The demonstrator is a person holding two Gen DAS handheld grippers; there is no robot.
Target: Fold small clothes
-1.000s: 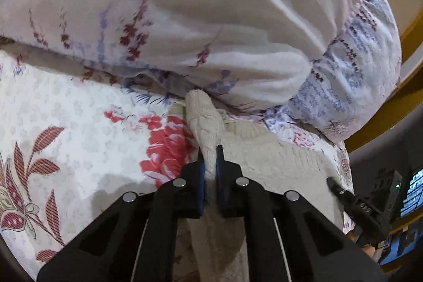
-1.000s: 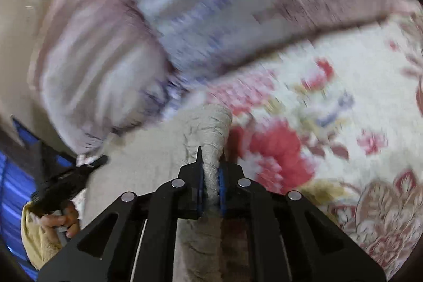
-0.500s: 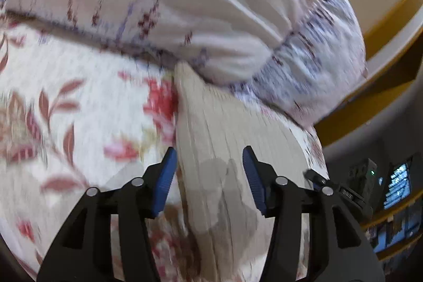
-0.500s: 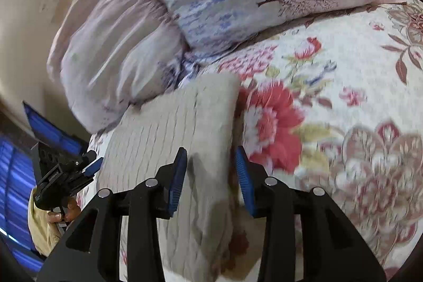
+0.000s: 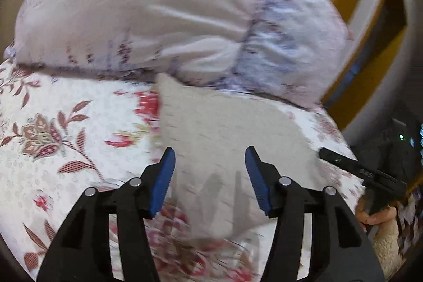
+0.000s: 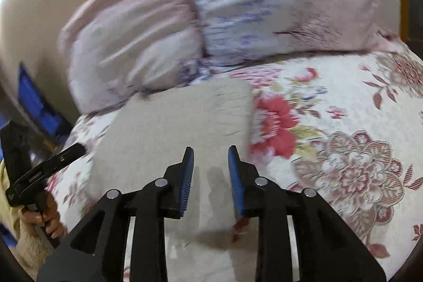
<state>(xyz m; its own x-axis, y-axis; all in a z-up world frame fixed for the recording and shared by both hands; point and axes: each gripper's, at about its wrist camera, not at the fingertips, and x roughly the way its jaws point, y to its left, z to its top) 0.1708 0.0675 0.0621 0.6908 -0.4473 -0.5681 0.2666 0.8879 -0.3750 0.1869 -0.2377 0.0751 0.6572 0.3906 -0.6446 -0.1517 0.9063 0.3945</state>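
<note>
Spreading apart, that is what both sets of jaws have just been doing, and we see nothing pinched in either. On our left gripper [image 5: 210,163] the blue pads [image 5: 164,180] stand wide, hanging above the beige knitted garment [image 5: 224,139] without touching it; only their shadows fall on the cloth. Our right gripper [image 6: 211,163] shows a narrower gap, its blue pads [image 6: 186,180] also clear of the fabric, which lies free below them.

Moving outward, we find the garment [image 6: 171,134] lying flat as a folded, roughly rectangular piece on the floral bedspread [image 5: 53,149], its far edge tucked right up against the pillows. From the right wrist view, its right edge runs beside a big red flower [image 6: 275,120] printed on the bedspread [image 6: 343,149].

Further out, two pale pillows sit behind the garment: a pinkish one [image 5: 132,17] and a lilac-patterned one [image 5: 290,44], pressed against each other. Both views are smeared with motion blur, so finer print is hard to read.

At the edges, each camera catches the other tool: the right gripper's black tip [image 5: 362,171] with a hand [image 5: 375,216] under it, and in the right wrist view the left tool [image 6: 45,168] held by a hand [image 6: 47,216] in a cream fuzzy sleeve [image 6: 29,250].
</note>
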